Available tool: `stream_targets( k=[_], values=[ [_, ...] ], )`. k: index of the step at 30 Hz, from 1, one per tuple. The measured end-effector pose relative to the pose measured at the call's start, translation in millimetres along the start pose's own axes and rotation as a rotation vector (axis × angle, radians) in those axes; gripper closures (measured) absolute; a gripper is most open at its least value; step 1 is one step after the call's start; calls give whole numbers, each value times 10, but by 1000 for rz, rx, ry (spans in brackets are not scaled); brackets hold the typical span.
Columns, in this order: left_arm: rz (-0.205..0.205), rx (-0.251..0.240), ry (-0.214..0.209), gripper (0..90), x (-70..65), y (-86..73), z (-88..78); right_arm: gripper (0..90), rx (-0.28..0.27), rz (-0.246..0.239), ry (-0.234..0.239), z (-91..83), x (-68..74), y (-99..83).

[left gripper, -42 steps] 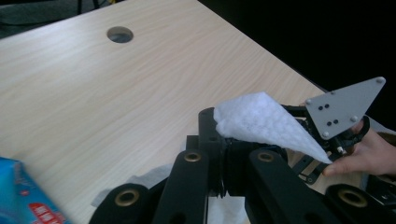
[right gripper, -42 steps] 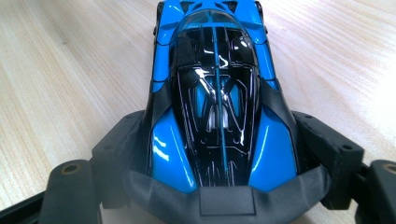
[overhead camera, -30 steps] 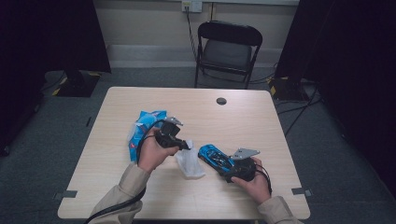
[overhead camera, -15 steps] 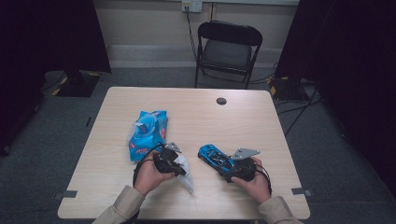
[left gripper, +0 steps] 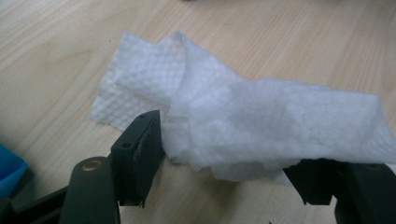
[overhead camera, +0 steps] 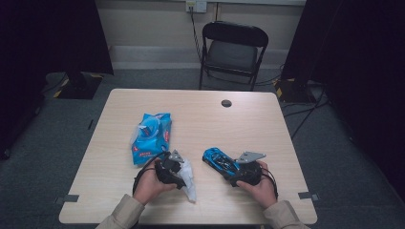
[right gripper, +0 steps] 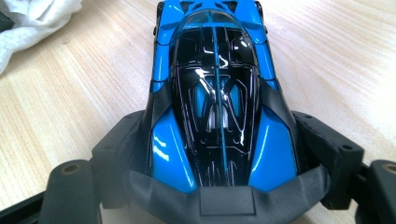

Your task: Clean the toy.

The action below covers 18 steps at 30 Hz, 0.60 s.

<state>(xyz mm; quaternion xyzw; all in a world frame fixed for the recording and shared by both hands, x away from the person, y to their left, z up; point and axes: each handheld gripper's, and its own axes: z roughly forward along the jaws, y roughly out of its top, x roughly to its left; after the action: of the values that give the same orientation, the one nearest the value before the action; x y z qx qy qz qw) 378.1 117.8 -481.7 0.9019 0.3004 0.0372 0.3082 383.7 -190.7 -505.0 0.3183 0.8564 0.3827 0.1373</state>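
A white wet wipe (overhead camera: pixel 188 180) lies crumpled on the wooden table (overhead camera: pixel 215 119), right of my left gripper (overhead camera: pixel 181 180). In the left gripper view the wipe (left gripper: pixel 243 121) sits loosely between the jaws of that gripper (left gripper: pixel 224 149). These jaws have just been opening, stand wide apart and no longer pinch it; one fold drapes over the right-hand jaw. My right gripper (overhead camera: pixel 228 168) is shut on the rear of a blue and black toy sports car (overhead camera: pixel 218 159). In the right gripper view the car (right gripper: pixel 215 70) points away, with the right gripper (right gripper: pixel 219 140) clamping both its flanks.
A blue packet of wipes (overhead camera: pixel 150 136) lies on the table just beyond my left hand; its corner (left gripper: pixel 7 170) shows in the left gripper view. A small black round cap (overhead camera: pixel 226 103) sits near the far edge. A black folding chair (overhead camera: pixel 231 47) stands behind the table.
My left hand came down and toward the near edge, away from the blue packet, bringing the wipe onto the table, and its jaws opened. The right hand and car stayed put.
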Motion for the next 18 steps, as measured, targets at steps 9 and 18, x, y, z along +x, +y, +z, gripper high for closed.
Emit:
stream_targets(
  k=[9, 18],
  values=[
    [-27, -8, 0, 787, -29, 25, -6, 237, 0, 0, 0, 0, 0, 0],
    [-41, -170, -98, 815, -106, 385, -46, 235, 0, 1, 0, 0, -1, 0]
  ],
)
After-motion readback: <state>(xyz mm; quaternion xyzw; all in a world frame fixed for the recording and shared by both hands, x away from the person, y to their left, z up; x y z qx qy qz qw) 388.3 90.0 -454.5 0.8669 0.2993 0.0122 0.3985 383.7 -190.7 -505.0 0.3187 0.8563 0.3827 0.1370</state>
